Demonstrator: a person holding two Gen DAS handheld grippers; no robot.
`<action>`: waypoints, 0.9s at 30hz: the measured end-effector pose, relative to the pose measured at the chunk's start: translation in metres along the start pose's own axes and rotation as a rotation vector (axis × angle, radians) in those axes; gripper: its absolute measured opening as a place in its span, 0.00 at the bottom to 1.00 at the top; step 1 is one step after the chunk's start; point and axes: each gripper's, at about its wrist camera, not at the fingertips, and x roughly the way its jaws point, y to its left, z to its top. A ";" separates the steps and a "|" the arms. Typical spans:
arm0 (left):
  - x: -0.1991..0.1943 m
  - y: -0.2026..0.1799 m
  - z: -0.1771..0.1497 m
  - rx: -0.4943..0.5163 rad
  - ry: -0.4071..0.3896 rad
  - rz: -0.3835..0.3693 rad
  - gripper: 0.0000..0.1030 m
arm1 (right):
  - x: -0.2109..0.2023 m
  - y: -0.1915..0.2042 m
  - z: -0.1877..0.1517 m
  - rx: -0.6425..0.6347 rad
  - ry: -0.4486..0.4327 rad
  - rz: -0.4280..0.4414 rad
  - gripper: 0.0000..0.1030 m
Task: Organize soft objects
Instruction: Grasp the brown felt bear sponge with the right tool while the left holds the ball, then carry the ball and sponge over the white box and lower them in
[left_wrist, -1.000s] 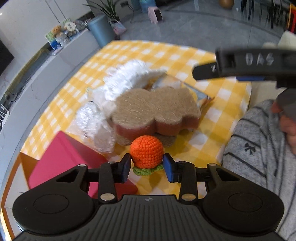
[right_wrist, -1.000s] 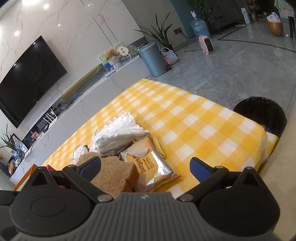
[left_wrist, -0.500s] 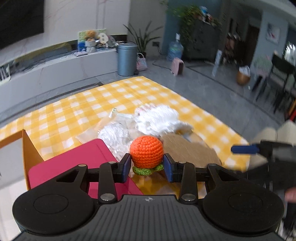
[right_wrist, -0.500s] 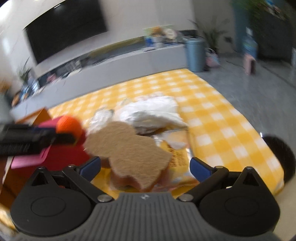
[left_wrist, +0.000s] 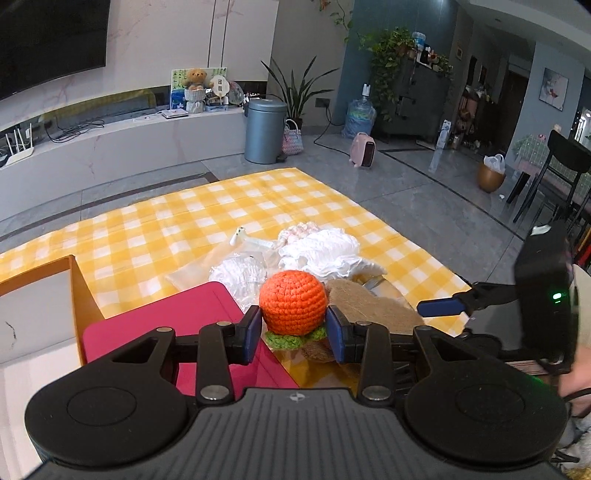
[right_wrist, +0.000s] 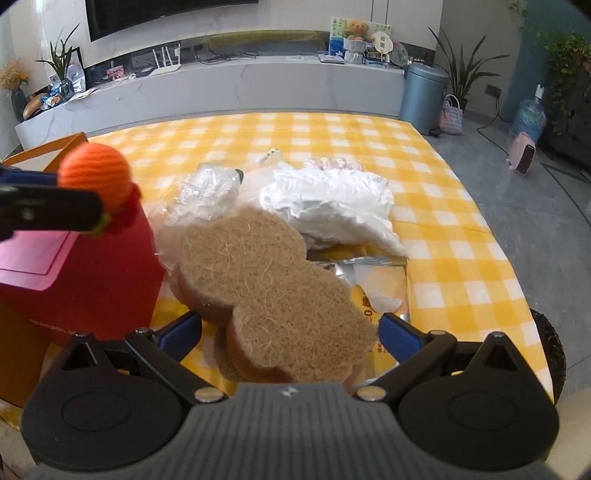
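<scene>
Yellow-and-white checked cloth (left_wrist: 184, 221) covers the table, with a living room behind it.

Left wrist view: the left gripper (left_wrist: 293, 330) clamps the crocheted orange ball (left_wrist: 293, 302) between its blue pads, one pad on each side; the ball's green knitted base sits just below the pads. A pink-red box (left_wrist: 166, 325) lies closed under the left finger, beside an orange open container (left_wrist: 79, 295) whose contents are cut off by the frame edge. Beyond the ball lie a clear plastic bundle (left_wrist: 240, 273), a white soft bundle (left_wrist: 321, 251) and a brown fibre sponge (left_wrist: 369, 306). The right gripper's fingertip (left_wrist: 441, 307) enters from the right; its other finger is hidden.

Right wrist view: the right gripper (right_wrist: 290, 332) has its jaws spread wide, hovering over the near end of the brown fibre sponge (right_wrist: 266, 280); pad contact cannot be confirmed. A foil snack packet (right_wrist: 380, 284) lies partly buried under the sponge. The ball (right_wrist: 94, 173), held in the left gripper, hangs above the red box (right_wrist: 92, 269).
</scene>
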 end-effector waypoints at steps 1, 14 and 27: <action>-0.002 -0.001 0.000 0.000 0.001 -0.002 0.41 | -0.001 0.002 -0.001 -0.006 -0.003 -0.011 0.89; -0.016 -0.018 -0.002 0.020 -0.018 -0.003 0.41 | -0.026 -0.010 -0.011 0.080 -0.130 -0.014 0.52; -0.027 -0.019 0.006 -0.022 -0.037 0.004 0.41 | -0.042 -0.050 -0.026 0.344 -0.239 0.101 0.44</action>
